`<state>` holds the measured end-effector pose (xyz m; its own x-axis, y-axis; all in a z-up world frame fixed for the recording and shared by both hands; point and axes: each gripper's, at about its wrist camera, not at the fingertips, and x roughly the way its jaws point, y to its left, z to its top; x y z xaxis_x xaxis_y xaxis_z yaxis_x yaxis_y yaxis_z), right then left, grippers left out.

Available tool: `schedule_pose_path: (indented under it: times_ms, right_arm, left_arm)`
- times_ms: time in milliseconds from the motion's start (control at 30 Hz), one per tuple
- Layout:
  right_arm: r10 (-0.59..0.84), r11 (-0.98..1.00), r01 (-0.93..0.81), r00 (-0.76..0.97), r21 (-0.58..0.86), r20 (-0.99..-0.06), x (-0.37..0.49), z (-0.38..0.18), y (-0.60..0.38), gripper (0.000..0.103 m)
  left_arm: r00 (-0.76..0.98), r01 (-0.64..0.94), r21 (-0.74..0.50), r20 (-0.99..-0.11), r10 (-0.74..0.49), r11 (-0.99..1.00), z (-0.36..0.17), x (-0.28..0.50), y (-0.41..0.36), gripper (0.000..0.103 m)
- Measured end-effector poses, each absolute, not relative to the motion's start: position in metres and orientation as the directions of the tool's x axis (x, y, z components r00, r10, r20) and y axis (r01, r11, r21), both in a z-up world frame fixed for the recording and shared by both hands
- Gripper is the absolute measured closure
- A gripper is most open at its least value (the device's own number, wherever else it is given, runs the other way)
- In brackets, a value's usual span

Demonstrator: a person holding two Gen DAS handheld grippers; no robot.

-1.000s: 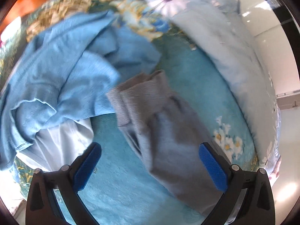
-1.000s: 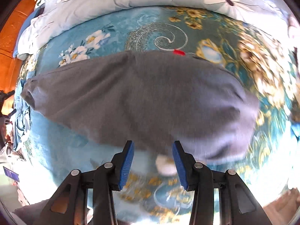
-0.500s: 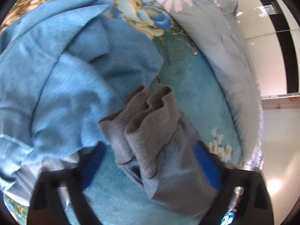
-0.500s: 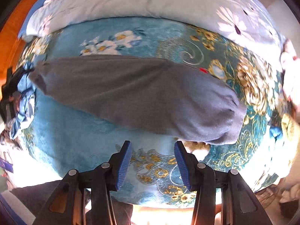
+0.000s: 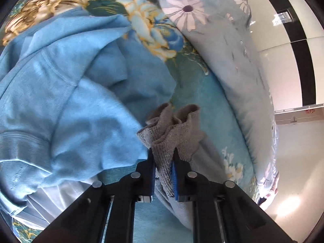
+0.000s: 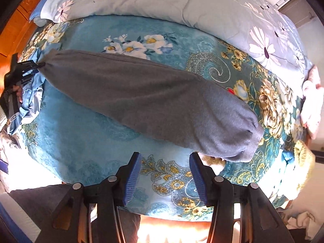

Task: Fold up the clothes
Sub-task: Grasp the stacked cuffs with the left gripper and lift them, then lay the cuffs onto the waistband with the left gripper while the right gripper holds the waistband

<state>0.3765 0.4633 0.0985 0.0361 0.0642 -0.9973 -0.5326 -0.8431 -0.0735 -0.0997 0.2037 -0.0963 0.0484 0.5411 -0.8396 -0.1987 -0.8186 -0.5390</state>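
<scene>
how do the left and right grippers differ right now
The left gripper is closing, its pads pinching the bunched end of the grey garment; the right gripper is opening with nothing between its pads. The left sits at the garment; the right hovers above the bedspread, clear of it. Both have blue ribbed pads on black fingers.

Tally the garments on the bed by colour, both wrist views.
Grey: 1, the grey garment, one end pinched in the left gripper
Light blue: 1, the light blue sweatshirt
White: 1, a white garment under the sweatshirt
Total: 3
</scene>
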Motion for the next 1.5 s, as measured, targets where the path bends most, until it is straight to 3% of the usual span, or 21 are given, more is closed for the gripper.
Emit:
schedule_pose_path:
  times_ms: [200,533,767,1033,1400,1500]
  right_arm:
    - [0.069,-0.844,-0.531,0.036,-0.077,-0.997,0.374,0.102,0.464,0.049]
    - [0.047,-0.806,-0.591,0.0,-0.037,-0.999,0.382,0.094,0.474,0.048]
    - [0.018,-0.775,-0.632,-0.048,0.016,-0.999,0.394,0.085,0.483,0.047]
    - [-0.018,-0.691,-0.719,-0.077,0.068,-0.997,0.433,0.07,0.503,0.047]
    - [-0.05,-0.588,-0.803,-0.081,0.094,-0.995,0.489,0.052,0.535,0.047]
    - [-0.058,-0.577,-0.811,-0.078,0.097,-0.995,0.497,0.047,0.544,0.047]
  left_arm:
    - [0.055,-0.187,-0.506,-0.861,0.506,-0.842,-0.103,-0.088,0.205,0.089]
    - [-0.043,-0.66,-0.366,-0.854,0.519,-0.656,0.009,-0.02,0.278,0.088]
    - [0.036,-0.846,-0.311,-0.843,0.537,-0.432,0.038,0.062,0.36,0.088]
    - [0.162,-0.907,-0.317,-0.871,0.464,-0.278,0.028,0.167,0.439,0.088]
    - [0.177,-0.963,-0.218,-0.956,0.232,-0.16,-0.045,0.272,0.488,0.086]
    - [0.194,-0.96,-0.23,-0.958,0.213,-0.161,-0.049,0.278,0.488,0.077]
